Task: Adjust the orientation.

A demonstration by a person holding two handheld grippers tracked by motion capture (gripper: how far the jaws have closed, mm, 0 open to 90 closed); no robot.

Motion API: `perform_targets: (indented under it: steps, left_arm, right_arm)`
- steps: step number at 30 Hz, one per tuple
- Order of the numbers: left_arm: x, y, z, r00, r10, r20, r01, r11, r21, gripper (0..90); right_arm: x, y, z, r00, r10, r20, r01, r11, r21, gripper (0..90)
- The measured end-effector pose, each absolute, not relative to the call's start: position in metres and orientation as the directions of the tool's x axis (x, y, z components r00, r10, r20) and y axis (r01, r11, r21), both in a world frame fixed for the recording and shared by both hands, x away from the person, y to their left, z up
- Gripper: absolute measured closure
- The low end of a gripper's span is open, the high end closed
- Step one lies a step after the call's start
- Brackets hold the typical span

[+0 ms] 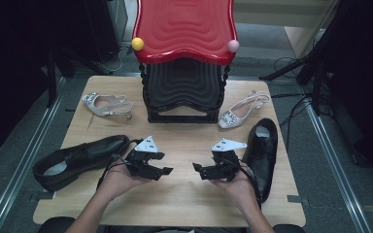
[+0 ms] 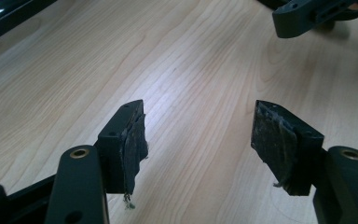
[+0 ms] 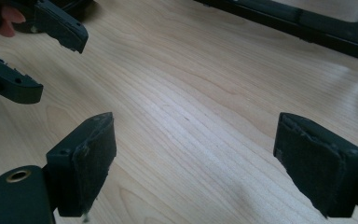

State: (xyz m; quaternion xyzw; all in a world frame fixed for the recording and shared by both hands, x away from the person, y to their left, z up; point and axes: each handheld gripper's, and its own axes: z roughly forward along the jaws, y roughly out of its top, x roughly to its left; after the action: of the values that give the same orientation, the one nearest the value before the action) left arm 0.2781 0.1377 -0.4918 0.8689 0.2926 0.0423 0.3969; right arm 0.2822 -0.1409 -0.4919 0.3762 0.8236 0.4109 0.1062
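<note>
A: Black dress shoes – one point(image 1: 80, 158) is lying on its side at the left edge of the wooden table point(image 1: 184, 199), toe pointing toward the middle; the other point(image 1: 263, 150) is sitting on its sole near the right edge, toe toward the person.

B: Grippers?

A: Left gripper point(image 1: 162, 170) is hovering just beside the left shoe's toe, held in the left hand point(image 1: 121, 179). Right gripper point(image 1: 199, 170) is sitting in the right hand point(image 1: 238, 187), just beside the right shoe. The two are pointing at each other across a bare strip of table.

B: Jaws?

A: Both pairs are standing apart with nothing between them. In the left gripper view the frayed pads point(image 2: 135, 142) are framing plain wood grain; same in the right gripper view point(image 3: 91, 156).

B: Noting the rest?

A: A two-tier shoe rack is standing at the far edge, red top shelf point(image 1: 184, 29) over a black lower shelf point(image 1: 184, 87), with a yellow knob point(image 1: 137, 43) and a pink knob point(image 1: 233, 46) on the front corners. One jewelled beige slingback heel point(image 1: 104, 104) is lying left of the rack, its mate point(image 1: 240, 111) right of it, just beyond the right black shoe
</note>
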Motion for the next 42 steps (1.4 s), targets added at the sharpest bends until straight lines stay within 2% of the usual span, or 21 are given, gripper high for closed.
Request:
perform_targets:
  steps: [4, 6, 7, 9, 15, 20, 25, 32, 42]
  left_arm:
    - [0.277, 0.135, -0.488, 0.832, 0.526, -0.174, 0.479, -0.527, 0.702, 35.7]
    - [0.278, 0.136, -0.485, 0.826, 0.506, -0.250, 0.516, -0.499, 0.696, 35.8]
    - [0.279, 0.136, -0.482, 0.817, 0.502, -0.283, 0.534, -0.477, 0.698, 35.7]
    - [0.279, 0.136, -0.480, 0.821, 0.496, -0.283, 0.529, -0.475, 0.704, 35.4]
    - [0.279, 0.145, -0.474, 0.827, 0.519, -0.216, 0.497, -0.496, 0.712, 34.5]
    - [0.282, 0.160, -0.466, 0.812, 0.542, -0.217, 0.511, -0.481, 0.712, 30.3]
    - [0.282, 0.172, -0.461, 0.795, 0.567, -0.215, 0.522, -0.460, 0.718, 30.1]
    - [0.278, 0.188, -0.451, 0.777, 0.611, -0.151, 0.522, -0.491, 0.698, 35.5]
    - [0.274, 0.210, -0.446, 0.744, 0.655, -0.132, 0.544, -0.479, 0.689, 39.1]
  right_arm:
    - [0.280, -0.142, -0.490, -0.700, 0.704, 0.115, 0.513, 0.385, 0.767, 14.8]
    - [0.280, -0.142, -0.490, -0.701, 0.703, 0.114, 0.513, 0.387, 0.766, 15.5]
    - [0.280, -0.142, -0.490, -0.710, 0.696, 0.108, 0.503, 0.394, 0.769, 19.6]
    - [0.278, -0.142, -0.487, -0.716, 0.686, 0.126, 0.501, 0.380, 0.778, 22.6]
    - [0.276, -0.141, -0.484, -0.734, 0.669, 0.121, 0.482, 0.387, 0.786, 29.4]
    - [0.278, -0.142, -0.487, -0.746, 0.653, 0.132, 0.490, 0.404, 0.772, 32.8]
    - [0.279, -0.143, -0.485, -0.748, 0.647, 0.149, 0.497, 0.397, 0.771, 37.1]
    - [0.281, -0.144, -0.484, -0.752, 0.642, 0.147, 0.492, 0.398, 0.774, 38.2]
    - [0.284, -0.139, -0.485, -0.764, 0.630, 0.139, 0.488, 0.422, 0.764, 43.9]
